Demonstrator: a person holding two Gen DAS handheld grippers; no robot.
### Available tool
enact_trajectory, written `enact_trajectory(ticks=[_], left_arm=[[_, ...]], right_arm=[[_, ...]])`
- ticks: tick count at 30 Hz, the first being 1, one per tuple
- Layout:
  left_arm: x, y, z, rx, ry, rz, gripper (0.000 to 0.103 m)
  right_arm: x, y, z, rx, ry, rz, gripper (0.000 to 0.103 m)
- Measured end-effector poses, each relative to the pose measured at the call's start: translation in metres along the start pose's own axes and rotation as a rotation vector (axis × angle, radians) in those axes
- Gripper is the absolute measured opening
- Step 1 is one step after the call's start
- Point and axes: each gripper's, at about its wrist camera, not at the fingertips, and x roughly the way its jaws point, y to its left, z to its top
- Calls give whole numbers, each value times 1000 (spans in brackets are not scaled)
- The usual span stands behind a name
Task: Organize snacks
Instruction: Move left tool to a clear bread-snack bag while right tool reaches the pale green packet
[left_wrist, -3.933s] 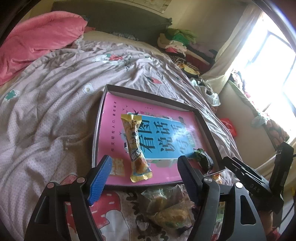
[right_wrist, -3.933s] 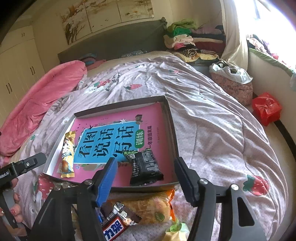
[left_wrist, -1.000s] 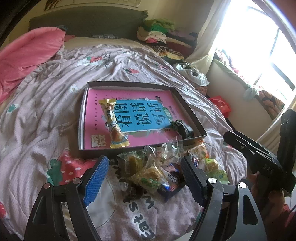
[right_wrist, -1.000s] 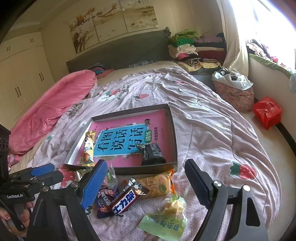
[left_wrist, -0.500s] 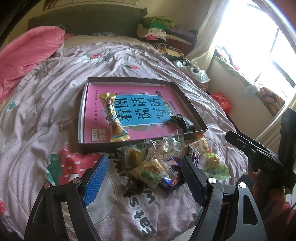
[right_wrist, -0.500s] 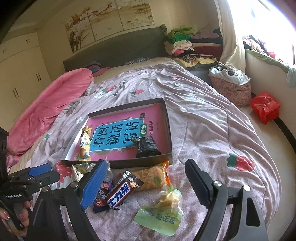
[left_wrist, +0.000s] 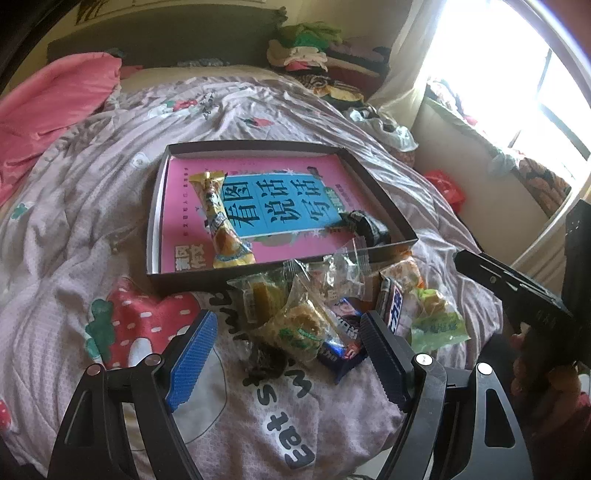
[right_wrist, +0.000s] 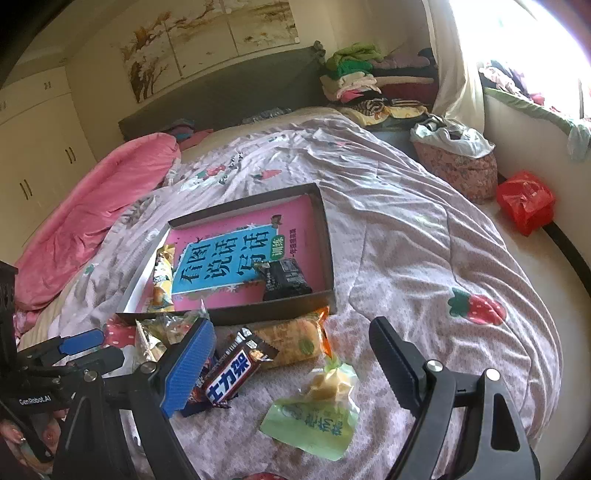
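Note:
A dark shallow box (left_wrist: 155, 206) (right_wrist: 328, 236) with a pink and blue printed floor lies on the bed. Inside it lie a long yellow snack (left_wrist: 221, 225) (right_wrist: 162, 273) at the left and a black packet (left_wrist: 365, 225) (right_wrist: 286, 280) at the right. In front of the box is a heap of loose snacks: a clear-wrapped pastry (left_wrist: 299, 325), a brown chocolate bar (right_wrist: 236, 365) (left_wrist: 393, 302), an orange packet (right_wrist: 295, 341), a green packet (right_wrist: 314, 410) (left_wrist: 436, 317). My left gripper (left_wrist: 288, 343) hangs open over the heap. My right gripper (right_wrist: 291, 354) is open above the bar and green packet.
The bed has a lilac strawberry-print quilt (right_wrist: 424, 236) and a pink duvet (left_wrist: 48, 103) at the far left. Folded clothes (right_wrist: 351, 77) are piled by the headboard. A red bag (right_wrist: 524, 201) and a basket (right_wrist: 458, 162) stand on the floor to the right, under the window.
Over several seconds both grippers drew back from the box, bringing the snack heap into view. In the last second both views barely shifted, and both stay open.

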Motion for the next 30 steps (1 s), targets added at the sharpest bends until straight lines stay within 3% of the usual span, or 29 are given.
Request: enact_trajectory(ticks=[21, 30], left_arm=[[16, -8, -11, 68, 45, 11, 81], [25, -7, -16, 86, 59, 22, 81]], right_arm=[[15, 0, -24, 9, 95, -4, 86], [31, -15, -34, 71, 174, -55, 86]])
